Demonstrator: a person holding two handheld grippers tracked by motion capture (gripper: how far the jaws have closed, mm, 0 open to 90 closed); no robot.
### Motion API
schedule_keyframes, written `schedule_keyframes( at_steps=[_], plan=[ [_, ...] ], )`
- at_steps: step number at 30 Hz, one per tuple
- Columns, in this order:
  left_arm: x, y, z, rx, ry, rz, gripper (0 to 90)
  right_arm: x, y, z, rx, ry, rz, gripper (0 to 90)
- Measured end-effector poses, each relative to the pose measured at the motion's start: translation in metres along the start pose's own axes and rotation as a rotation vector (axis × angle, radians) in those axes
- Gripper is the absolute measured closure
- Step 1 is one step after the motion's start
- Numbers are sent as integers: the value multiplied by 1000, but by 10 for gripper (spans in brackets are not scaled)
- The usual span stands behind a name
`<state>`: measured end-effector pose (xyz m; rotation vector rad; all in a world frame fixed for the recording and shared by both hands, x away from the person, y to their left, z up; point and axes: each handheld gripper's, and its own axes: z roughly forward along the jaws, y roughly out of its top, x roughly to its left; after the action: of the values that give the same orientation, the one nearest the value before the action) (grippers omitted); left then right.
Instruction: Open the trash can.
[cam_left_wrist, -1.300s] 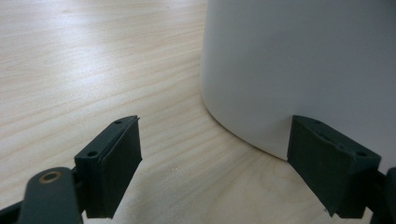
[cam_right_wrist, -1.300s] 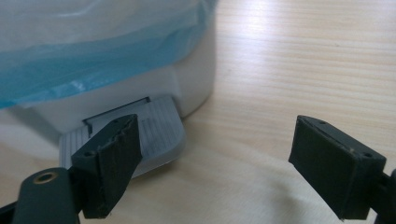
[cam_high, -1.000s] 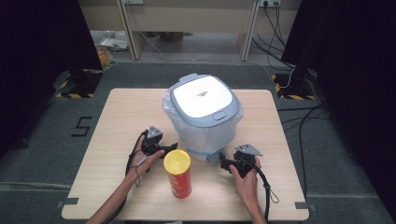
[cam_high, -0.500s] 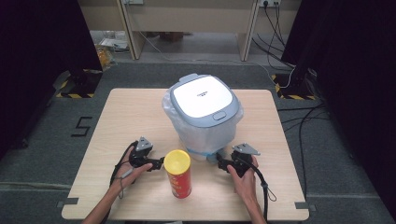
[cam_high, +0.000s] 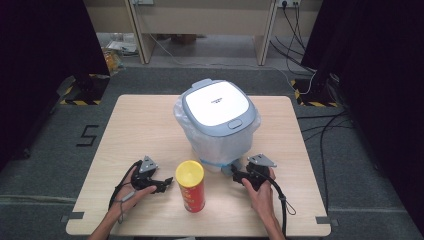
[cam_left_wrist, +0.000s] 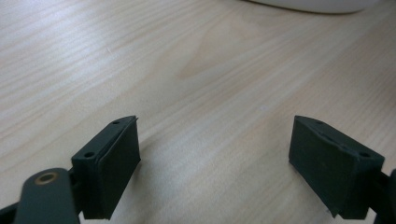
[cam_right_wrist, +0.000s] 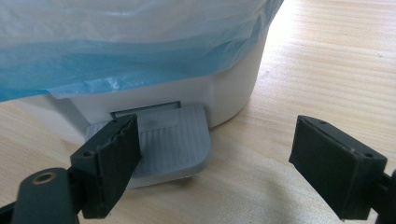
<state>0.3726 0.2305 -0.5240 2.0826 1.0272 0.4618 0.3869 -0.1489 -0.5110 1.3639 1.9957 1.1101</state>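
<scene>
Jaws on both grippers stand wide apart with nothing between them. Nearest the person, the left gripper (cam_high: 165, 183) lies low on the desk (cam_high: 140, 125), its jaws pointing toward the can (cam_high: 191, 186) and just short of its side; its own view shows bare wood between the pads (cam_left_wrist: 114, 161) and a sliver of white at the top edge. That red can with a yellow lid stands upright near the front edge, between the two hands. The right gripper (cam_high: 239, 176) sits at the foot of the bin (cam_high: 218, 125), jaws aimed at its base. Its own view has the grey ribbed pedal (cam_right_wrist: 173, 140) right in front, one pad (cam_right_wrist: 112, 163) overlapping the pedal's edge, though I cannot tell whether it touches; the other pad hangs over bare desk. Above the pedal, a blue bag (cam_right_wrist: 116, 56) drapes down over the bin's white wall. Farther back, the bin stands mid-desk with its lid (cam_high: 217, 106) closed.

Compared with a second ago, the left gripper has pulled back from beside the bin toward the front of the desk and now sits left of the can. The right gripper has barely shifted, and the can and bin are where they were.
</scene>
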Motion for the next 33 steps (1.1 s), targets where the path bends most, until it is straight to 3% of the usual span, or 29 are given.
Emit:
schedule_keyframes(
  at_steps=[15, 28, 33],
  plan=[
    [0, -2, -2, 14, -9, -6, 137, 0, -2, 3, 23, -8, 11, 146],
    [0, -2, -2, 15, -12, -4, 132, 3, -1, 7, 74, -36, -23, 146],
    [-1, -2, -2, 10, -12, -3, 146, 2, -1, 8, 81, -29, -14, 146]
  ],
)
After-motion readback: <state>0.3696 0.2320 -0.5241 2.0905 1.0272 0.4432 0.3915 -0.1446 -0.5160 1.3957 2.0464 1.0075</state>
